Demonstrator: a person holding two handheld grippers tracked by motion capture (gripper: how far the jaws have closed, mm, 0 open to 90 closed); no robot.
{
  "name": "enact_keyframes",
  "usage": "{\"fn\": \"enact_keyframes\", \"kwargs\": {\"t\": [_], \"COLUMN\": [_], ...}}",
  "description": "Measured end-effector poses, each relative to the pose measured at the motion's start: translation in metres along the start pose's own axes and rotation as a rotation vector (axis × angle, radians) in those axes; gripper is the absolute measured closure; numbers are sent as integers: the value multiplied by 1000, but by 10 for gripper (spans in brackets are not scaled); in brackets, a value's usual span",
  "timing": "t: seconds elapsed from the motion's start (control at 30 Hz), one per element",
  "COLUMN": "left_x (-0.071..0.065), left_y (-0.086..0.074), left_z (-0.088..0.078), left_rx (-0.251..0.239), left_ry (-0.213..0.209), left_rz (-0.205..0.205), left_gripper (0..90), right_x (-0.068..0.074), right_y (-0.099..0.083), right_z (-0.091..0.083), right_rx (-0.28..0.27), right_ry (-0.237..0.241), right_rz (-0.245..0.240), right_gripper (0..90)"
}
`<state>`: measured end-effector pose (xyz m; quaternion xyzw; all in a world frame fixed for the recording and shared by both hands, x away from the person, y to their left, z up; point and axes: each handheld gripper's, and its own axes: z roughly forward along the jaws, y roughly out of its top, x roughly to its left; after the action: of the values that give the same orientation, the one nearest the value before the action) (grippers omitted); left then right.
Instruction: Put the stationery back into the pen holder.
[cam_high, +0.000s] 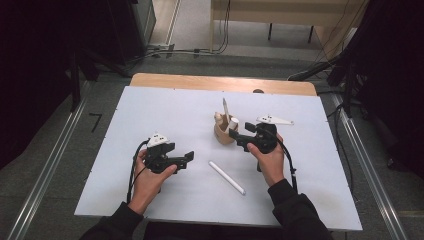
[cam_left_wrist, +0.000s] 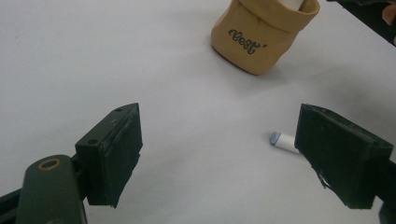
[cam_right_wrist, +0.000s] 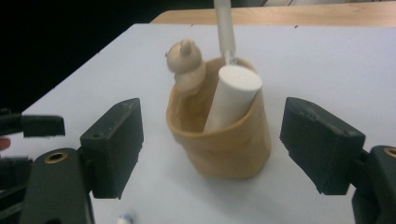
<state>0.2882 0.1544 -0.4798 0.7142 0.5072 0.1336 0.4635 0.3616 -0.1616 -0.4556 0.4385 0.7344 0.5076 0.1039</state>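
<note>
A tan fabric pouch (cam_high: 223, 134) stands upright near the middle of the white tabletop. It holds a thick white cylinder (cam_right_wrist: 232, 95), a thin pen (cam_right_wrist: 224, 28) and a small bear-shaped figure (cam_right_wrist: 187, 65). My right gripper (cam_high: 239, 137) is open just right of the pouch (cam_right_wrist: 224, 149). Its jaws flank the pouch without touching it. A white pen (cam_high: 226, 177) lies flat on the table between the two hands. My left gripper (cam_high: 187, 159) stands open at the left, with nothing between its jaws. In the left gripper view, the pen's tip (cam_left_wrist: 281, 139) peeks out beside the right jaw.
The white table (cam_high: 150, 110) ends in a wooden edge (cam_high: 200, 80) at the back. Metal rails (cam_high: 45, 170) run along the floor on both sides. Cables (cam_high: 310, 70) lie on the floor beyond the table, and dark curtains close in left and right.
</note>
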Motion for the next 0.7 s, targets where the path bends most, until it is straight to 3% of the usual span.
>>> {"fn": "enact_keyframes", "kwargs": {"t": [0.7], "left_x": [0], "left_y": [0], "left_z": [0], "left_rx": [2], "left_ry": [2], "left_rz": [1], "left_gripper": [161], "right_x": [19], "right_y": [-40], "right_z": [-16], "right_rx": [76], "right_ry": [32], "right_rz": [-62], "right_gripper": [195]}}
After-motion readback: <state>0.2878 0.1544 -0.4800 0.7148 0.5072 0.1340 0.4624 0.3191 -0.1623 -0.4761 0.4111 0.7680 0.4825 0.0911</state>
